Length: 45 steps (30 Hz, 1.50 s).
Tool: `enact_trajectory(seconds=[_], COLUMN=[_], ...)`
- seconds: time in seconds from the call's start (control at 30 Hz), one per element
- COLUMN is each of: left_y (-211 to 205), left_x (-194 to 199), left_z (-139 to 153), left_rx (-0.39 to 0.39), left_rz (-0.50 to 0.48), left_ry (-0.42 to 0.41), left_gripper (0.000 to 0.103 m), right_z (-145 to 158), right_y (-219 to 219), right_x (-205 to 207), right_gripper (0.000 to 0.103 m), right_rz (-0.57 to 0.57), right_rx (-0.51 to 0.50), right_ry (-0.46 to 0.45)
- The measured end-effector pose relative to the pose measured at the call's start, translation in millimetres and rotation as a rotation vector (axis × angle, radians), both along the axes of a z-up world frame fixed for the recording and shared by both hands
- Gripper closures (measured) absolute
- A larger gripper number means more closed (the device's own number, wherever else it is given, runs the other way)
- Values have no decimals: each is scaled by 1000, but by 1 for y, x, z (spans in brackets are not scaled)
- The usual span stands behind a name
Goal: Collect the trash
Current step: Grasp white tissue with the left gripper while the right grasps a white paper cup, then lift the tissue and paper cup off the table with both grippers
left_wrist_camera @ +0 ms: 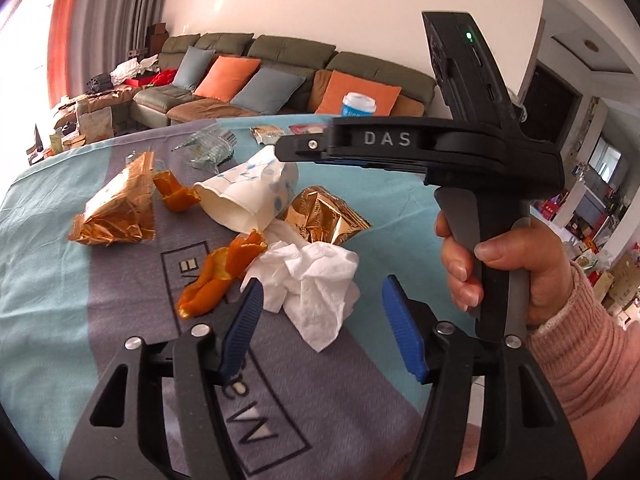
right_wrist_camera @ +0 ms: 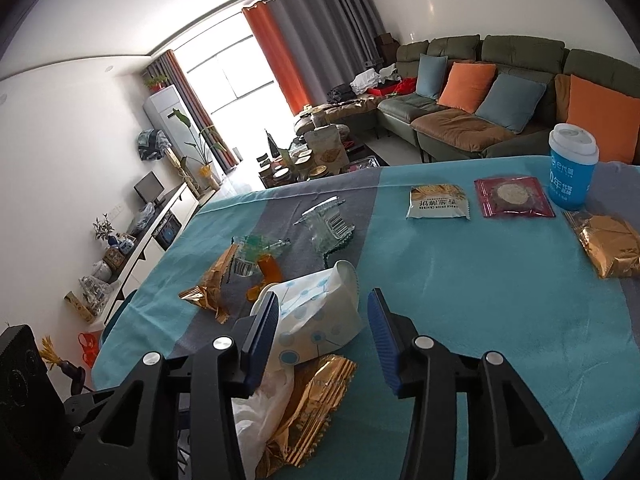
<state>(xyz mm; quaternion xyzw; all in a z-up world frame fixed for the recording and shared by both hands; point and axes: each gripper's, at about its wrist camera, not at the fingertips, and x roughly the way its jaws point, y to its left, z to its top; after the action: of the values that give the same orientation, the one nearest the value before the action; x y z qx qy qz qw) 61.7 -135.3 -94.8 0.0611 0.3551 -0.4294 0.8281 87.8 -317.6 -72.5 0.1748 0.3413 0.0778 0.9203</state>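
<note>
Living room with a green sectional sofa carrying orange and grey-blue cushions, and grey and orange curtains beside a bright window; in the foreground, a table draped in a teal-and-grey cloth.

Trash lies clustered on the grey band of the cloth. A crumpled white tissue sits nearest the left gripper, whose blue-padded fingers are spread wide and empty, one on either side of the tissue's near end. Touching the tissue are a curled orange peel and a crumpled gold foil wrapper. Behind them, a white paper cup with blue dots lies on its side; a second peel piece and another gold wrapper lie to its left, and clear plastic packaging lies farther back.

The right gripper, held in the person's right hand, reaches in level above the paper cup; its fingers are likewise wide apart and hold nothing, straddling the cup as seen from the right wrist.

Along the far edge stand a blue lidded cup, a cracker packet, a maroon packet and a further gold packet.
</note>
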Motion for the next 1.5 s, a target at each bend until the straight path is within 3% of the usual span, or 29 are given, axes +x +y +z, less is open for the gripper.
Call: enact_trajectory(seconds=[0.2, 0.37, 0.73, 1.17, 1.3, 1.5], left_y=[-8, 0, 26, 74, 85, 105], left_x=[11, 17, 16, 14, 11, 10], left_z=[-11, -17, -8, 11, 18, 24], left_rx=[30, 25, -6, -67, -78, -98], left_rz=[23, 32, 71, 137, 160, 211], left_ry=[43, 74, 40, -14, -29, -50], left_gripper=[62, 89, 95, 96, 96, 96], right_z=[-7, -10, -11, 7, 16, 21], right_y=[0, 1, -2, -3, -1, 5], right_x=[11, 18, 15, -1, -3, -2], right_gripper=[59, 59, 83, 92, 101, 101], right_rz=[19, 37, 46, 31, 34, 50], right_rx=[10, 14, 23, 24, 26, 19], right_ry=[15, 25, 27, -39, -61, -70])
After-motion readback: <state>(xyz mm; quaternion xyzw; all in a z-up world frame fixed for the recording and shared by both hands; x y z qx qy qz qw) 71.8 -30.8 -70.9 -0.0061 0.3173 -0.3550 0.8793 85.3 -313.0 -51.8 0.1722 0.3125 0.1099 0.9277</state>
